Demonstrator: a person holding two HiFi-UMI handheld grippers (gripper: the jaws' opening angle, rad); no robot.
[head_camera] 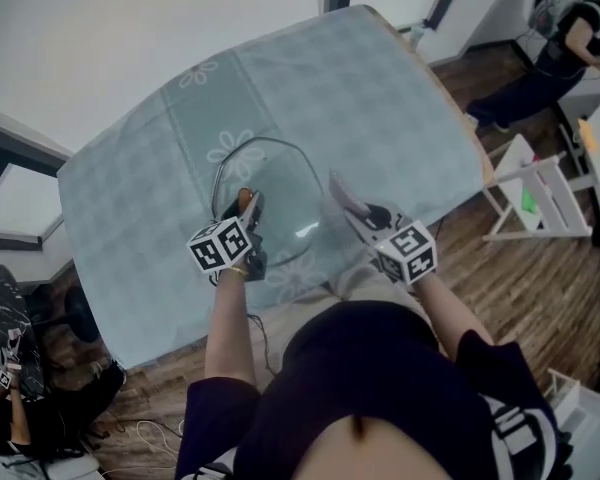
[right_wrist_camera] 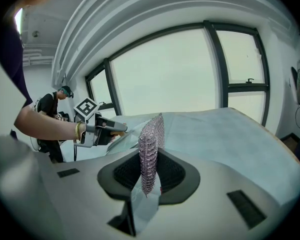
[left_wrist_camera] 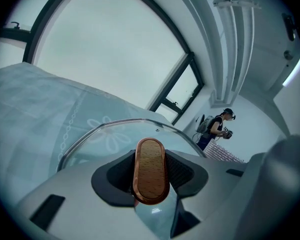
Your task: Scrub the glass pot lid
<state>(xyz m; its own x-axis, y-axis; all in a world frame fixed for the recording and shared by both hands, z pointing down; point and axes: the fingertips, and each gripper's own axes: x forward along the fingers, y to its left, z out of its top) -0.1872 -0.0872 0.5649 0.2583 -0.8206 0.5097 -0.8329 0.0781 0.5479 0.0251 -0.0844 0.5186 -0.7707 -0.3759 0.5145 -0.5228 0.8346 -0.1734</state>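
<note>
Left gripper (head_camera: 248,200) clamps oval wooden handle (left_wrist_camera: 151,171) of round glass pot lid (head_camera: 280,183). Right gripper (head_camera: 342,193) pinches silvery mesh scrubber (right_wrist_camera: 150,149) by lid's 3 o'clock edge. Scrubbing looks unstarted tbh.

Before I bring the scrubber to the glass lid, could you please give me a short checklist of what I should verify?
1. The left gripper has its fingers shut on the wooden handle: ok.
2. The right gripper has its fingers shut on the mesh scrubber: ok.
3. The glass lid is over the tablecloth, inside the table edge: ok.
4. Scrubber touches the glass: cannot tell; it is close beside the rim.
5. The other person stands away from the table: ok.
</note>
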